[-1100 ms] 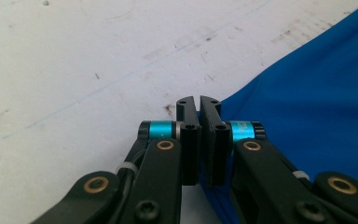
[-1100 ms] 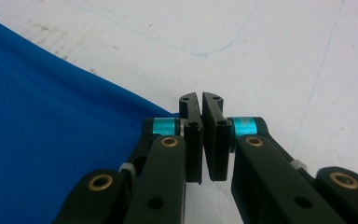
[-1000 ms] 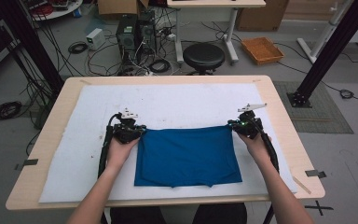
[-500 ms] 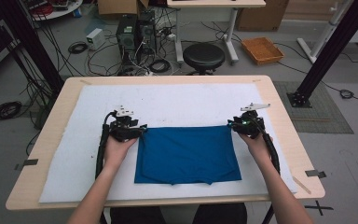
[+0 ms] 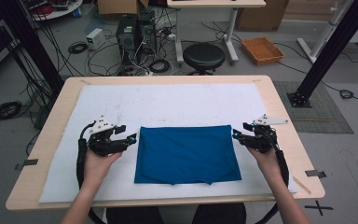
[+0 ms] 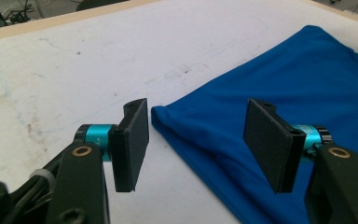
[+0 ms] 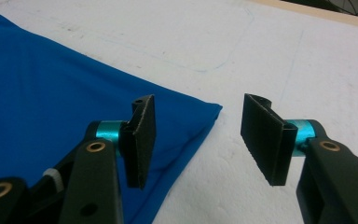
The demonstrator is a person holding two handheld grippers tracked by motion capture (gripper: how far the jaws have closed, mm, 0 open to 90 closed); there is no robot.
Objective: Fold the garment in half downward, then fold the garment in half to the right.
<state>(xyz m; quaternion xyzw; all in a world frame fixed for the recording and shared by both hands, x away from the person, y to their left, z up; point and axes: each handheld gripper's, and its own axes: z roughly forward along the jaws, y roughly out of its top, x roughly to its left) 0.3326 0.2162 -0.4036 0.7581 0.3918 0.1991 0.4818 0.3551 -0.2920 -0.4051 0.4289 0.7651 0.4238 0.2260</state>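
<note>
Lying flat on the white padded sheet (image 5: 168,107) that covers the pale wooden surface (image 5: 284,116), the folded blue cloth of smooth fabric (image 5: 186,153) sits in the middle, somewhat closer to the near edge of the surface than to the far edge. Its outline is nearly a rectangle, and a small fold shows along its near edge. The left claw (image 5: 131,138) is held just beside the left edge of the cloth, close to its far left corner, and does not touch it. The jaws of this claw have just been opening and now stand wide apart with nothing pressed between them; in the left gripper view the corner of the blue cloth (image 6: 279,93) lies on the sheet below the gap of the left claw (image 6: 198,140). The right claw (image 5: 237,136) is just beside the right edge of the cloth, near its far right corner. Its jaws also have just been opening and stand wide, holding nothing; in the right gripper view the corner of the cloth (image 7: 51,93) lies under the left jaw of the right claw (image 7: 198,137), and the white sheet (image 7: 261,51) is seen between the jaws.
</note>
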